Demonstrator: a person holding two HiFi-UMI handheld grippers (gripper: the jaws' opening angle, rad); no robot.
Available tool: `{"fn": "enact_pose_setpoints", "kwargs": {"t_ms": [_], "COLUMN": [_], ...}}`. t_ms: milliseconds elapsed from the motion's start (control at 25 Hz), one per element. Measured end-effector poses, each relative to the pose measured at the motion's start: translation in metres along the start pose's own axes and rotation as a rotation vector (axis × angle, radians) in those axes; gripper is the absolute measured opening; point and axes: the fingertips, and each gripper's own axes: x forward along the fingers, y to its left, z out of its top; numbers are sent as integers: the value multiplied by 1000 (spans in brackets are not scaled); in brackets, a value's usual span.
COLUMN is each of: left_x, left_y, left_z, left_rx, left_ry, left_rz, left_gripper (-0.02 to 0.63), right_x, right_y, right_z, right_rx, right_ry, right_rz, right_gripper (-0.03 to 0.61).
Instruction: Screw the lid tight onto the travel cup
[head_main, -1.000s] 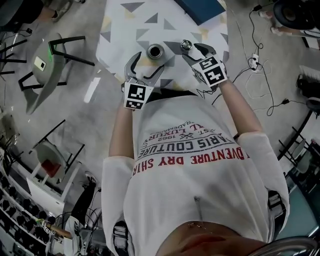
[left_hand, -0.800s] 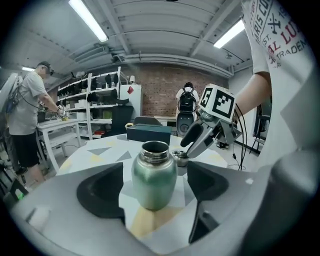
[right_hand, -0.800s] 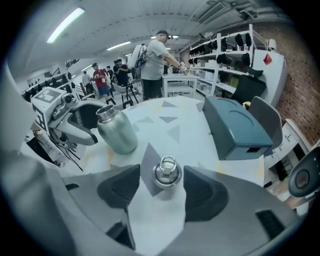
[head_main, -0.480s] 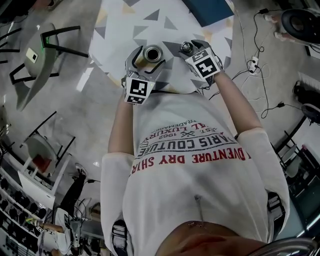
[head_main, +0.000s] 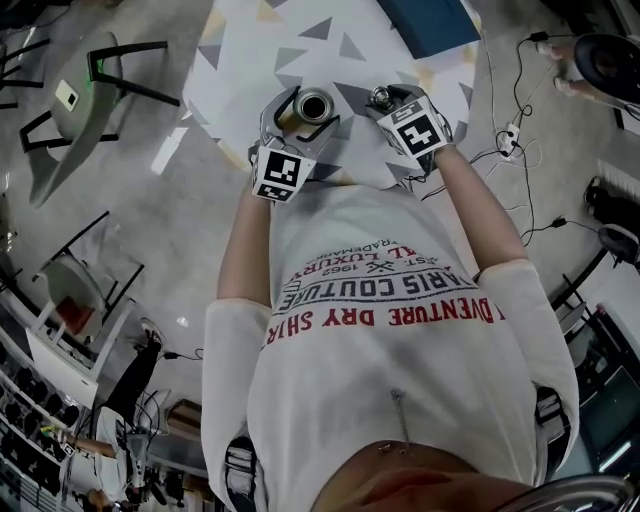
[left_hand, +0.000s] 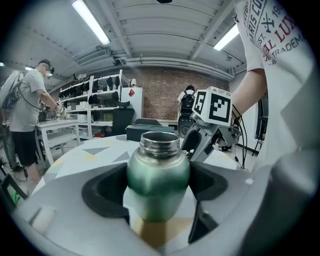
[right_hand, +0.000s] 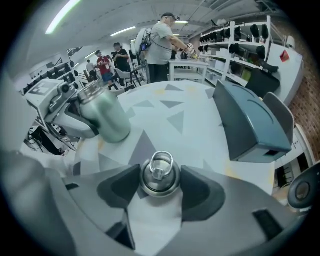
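Note:
A green metal travel cup (head_main: 312, 105) with an open threaded mouth is held in my left gripper (head_main: 303, 112), whose pads press on its body (left_hand: 158, 180). The cup leans, its mouth pointing toward my right gripper. The steel lid (head_main: 380, 97), which has a wire ring on top, sits between the jaws of my right gripper (head_main: 385, 100). In the right gripper view both pads lie against the lid's rim (right_hand: 160, 174), just above the patterned table (head_main: 260, 40). Cup and lid are apart, a short gap between them. The cup (right_hand: 102, 117) shows at that view's left.
A blue-grey case (head_main: 425, 20) lies on the table's far side, to the right (right_hand: 250, 120). Cables (head_main: 520, 150) trail over the floor on the right and a grey stool (head_main: 80, 110) stands left of the table. A person (right_hand: 162, 42) works at the shelves behind.
The cup stood upright on the table with the left jaws spread beside it. The left gripper has since closed on it and tipped it. The right gripper has stayed at the lid.

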Motion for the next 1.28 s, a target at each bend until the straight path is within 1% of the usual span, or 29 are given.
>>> {"fn": "enact_pose_setpoints", "kwargs": {"t_ms": [200, 440, 520, 600, 720, 840, 920, 1000, 1200, 1280], "left_x": [2, 2, 2, 2, 1, 1, 1, 1, 2, 2], "left_y": [1, 1, 1, 0, 0, -1, -1, 0, 0, -1], "left_z": [0, -1, -1, -2, -3, -2, -1, 0, 1, 1], "left_rx": [5, -6, -7, -10, -16, -26, -31, -30, -39, -45], "left_ry": [-17, -23, -27, -25, -22, -20, -20, -22, -29, -30], "left_rz": [-10, -14, -14, -15, -16, -14, -13, -16, -25, -23], "left_gripper": [376, 377, 376, 377, 377, 377, 377, 377, 377, 377], "right_x": [-9, -37, -48, -60, -73, -80, -82, -81, -70, -65], "right_y": [1, 14, 26, 41, 68, 94, 108, 118, 129, 129], "right_z": [7, 46, 62, 78, 97, 112, 119, 125, 124, 120], "right_rx": [-49, -149, -218, -309, -443, -533, -577, -629, -740, -769], "right_ry": [-8, -90, -129, -162, -186, -203, -205, -193, -112, -85], "right_rz": [17, 71, 108, 153, 215, 286, 327, 346, 383, 396], "right_gripper": [258, 258, 258, 258, 258, 258, 258, 258, 258, 258]}}
